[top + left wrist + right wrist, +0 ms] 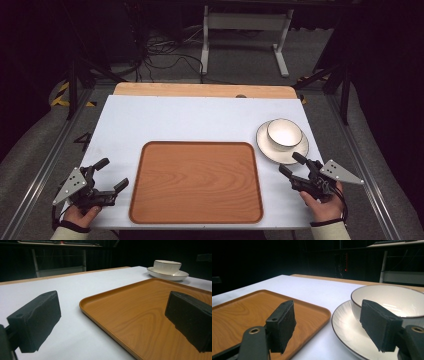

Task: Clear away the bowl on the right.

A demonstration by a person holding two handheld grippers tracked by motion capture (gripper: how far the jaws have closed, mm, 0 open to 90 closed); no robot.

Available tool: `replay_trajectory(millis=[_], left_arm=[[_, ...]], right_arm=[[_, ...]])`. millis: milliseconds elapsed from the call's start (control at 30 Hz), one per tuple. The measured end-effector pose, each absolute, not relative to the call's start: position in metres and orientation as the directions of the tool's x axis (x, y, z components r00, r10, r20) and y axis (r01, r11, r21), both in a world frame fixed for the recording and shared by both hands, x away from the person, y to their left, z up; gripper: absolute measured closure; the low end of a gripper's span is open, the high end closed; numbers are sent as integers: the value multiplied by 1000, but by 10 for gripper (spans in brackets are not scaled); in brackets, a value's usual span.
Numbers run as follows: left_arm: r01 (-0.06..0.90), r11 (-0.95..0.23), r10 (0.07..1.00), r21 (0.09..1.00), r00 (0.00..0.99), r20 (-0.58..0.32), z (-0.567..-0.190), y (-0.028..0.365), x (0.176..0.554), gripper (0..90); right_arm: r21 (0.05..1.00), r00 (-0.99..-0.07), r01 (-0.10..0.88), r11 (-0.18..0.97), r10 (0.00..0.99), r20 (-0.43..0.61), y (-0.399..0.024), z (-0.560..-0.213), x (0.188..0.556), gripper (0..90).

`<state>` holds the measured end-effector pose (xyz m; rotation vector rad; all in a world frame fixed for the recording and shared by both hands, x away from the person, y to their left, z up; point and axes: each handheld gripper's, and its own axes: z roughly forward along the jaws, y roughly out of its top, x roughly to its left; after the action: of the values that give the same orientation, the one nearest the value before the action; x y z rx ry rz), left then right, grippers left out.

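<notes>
High view: right gripper [293, 165] near plate [265, 145] rim.

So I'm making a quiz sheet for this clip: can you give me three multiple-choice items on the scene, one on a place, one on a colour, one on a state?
1. Where does the bowl stand?
A. on the tray
B. on the plate
C. on the bare table

2. What colour is the tray?
A. brown wood
B. white
C. black

3. How are the right tongs?
A. shut on the bowl
B. shut on the plate's rim
C. open, holding nothing

Answers:
1. B: the bowl sits on the plate, to the right of the tray.
2. A: wood grain shows all over the tray.
3. C: the right gripper view shows both jaws apart, one over the tray's edge and one before the bowl, with nothing pressed between them.
</notes>
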<state>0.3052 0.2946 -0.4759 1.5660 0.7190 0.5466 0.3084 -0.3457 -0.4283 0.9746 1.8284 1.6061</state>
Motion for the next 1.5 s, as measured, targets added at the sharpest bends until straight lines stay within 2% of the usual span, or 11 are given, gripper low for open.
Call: replay_trajectory(millis=[700, 1500], left_arm=[[133, -37, 720, 990, 691, -66, -476, 295, 305, 8], [137, -41, 720, 990, 691, -66, -476, 295, 305, 8]], right_arm=[[995, -617, 91, 29, 786, 33, -343, -396, 307, 288], [984, -556, 169, 52, 829, 52, -359, -377, 349, 288]])
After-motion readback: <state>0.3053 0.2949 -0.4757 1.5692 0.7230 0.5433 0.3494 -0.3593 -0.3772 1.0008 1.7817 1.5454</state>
